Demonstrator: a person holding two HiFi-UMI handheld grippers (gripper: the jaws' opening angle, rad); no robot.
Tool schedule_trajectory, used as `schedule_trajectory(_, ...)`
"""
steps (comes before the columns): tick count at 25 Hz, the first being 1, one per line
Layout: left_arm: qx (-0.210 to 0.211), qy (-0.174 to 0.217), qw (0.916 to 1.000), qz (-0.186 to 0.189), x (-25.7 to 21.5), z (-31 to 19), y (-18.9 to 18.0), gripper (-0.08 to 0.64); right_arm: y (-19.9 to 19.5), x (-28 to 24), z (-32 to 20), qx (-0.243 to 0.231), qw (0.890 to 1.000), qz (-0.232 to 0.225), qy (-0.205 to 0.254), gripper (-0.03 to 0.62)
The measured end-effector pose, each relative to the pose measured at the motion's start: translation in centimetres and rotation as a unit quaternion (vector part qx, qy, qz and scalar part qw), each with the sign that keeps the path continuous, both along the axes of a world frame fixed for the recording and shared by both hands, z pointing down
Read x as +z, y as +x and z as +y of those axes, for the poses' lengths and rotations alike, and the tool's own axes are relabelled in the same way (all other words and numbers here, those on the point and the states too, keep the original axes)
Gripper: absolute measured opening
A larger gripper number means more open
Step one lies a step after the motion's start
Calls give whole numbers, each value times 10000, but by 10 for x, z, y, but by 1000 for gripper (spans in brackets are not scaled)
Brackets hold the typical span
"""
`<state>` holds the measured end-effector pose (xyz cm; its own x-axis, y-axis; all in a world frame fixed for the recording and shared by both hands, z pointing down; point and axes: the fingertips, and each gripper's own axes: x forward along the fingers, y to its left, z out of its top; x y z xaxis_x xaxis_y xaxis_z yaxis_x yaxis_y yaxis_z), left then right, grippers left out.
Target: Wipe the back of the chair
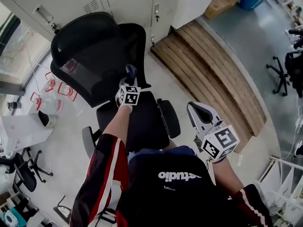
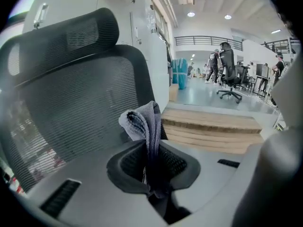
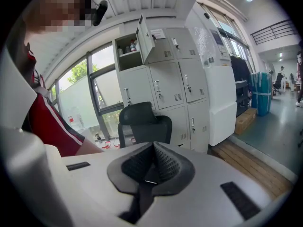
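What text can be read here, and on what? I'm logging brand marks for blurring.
"studio", seen upside down, its start hidden: on the person's dark top.
Sheet on the upper lockers: too small to read.
Nothing else is legible.

left gripper [image 1: 130, 81] with cloth [image 1: 131, 72] at the black mesh chair back [image 1: 92, 77], right gripper [image 1: 199, 111] well apart

Pale lockers [image 1: 71, 4] line the floor's far edge. A wooden step [image 1: 213, 74] runs beside them, with a cardboard box [image 1: 220, 4] past its far end.
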<state>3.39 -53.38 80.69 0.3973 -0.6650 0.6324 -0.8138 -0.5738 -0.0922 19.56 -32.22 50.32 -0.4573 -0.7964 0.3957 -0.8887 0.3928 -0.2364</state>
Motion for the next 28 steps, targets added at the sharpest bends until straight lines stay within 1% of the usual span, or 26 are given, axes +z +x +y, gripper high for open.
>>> schedule_trajectory(4,121,-14,9999,79,0,-3,38,57,26,2,2,155,9999,-21,-43,14)
schedule_trajectory(9,209,-28,9996,182,-5,0,68,57,45,1,3,207,9998,-35,6,14)
schedule_trajectory(13,362,-3,9984,430,-27,7,82,57,43,-6,-3,136,9999,-44,79,14)
schedule_trajectory(16,504,324,9959,673,-60,8,79,57,29,-13,-12,34,9999,-92,120,14)
schedule_trajectory(18,523,413,9946,794,-86,14,69,57,15,-19,-20,-85,9997,-117,192,14)
schedule_trajectory(20,421,442,9932,987,-110,22,51,57,-2,-26,-26,-224,9992,-151,285,14)
schedule_trajectory(24,99,568,9886,1389,-157,43,-2,57,-41,-37,-29,-468,9979,-200,409,14)
schedule_trajectory(26,-44,720,9876,1393,-178,55,-35,57,-62,-43,-30,-593,9969,-214,461,14)
schedule_trajectory(28,-159,927,9870,1302,-200,67,-69,57,-82,-48,-33,-735,9956,-214,535,14)
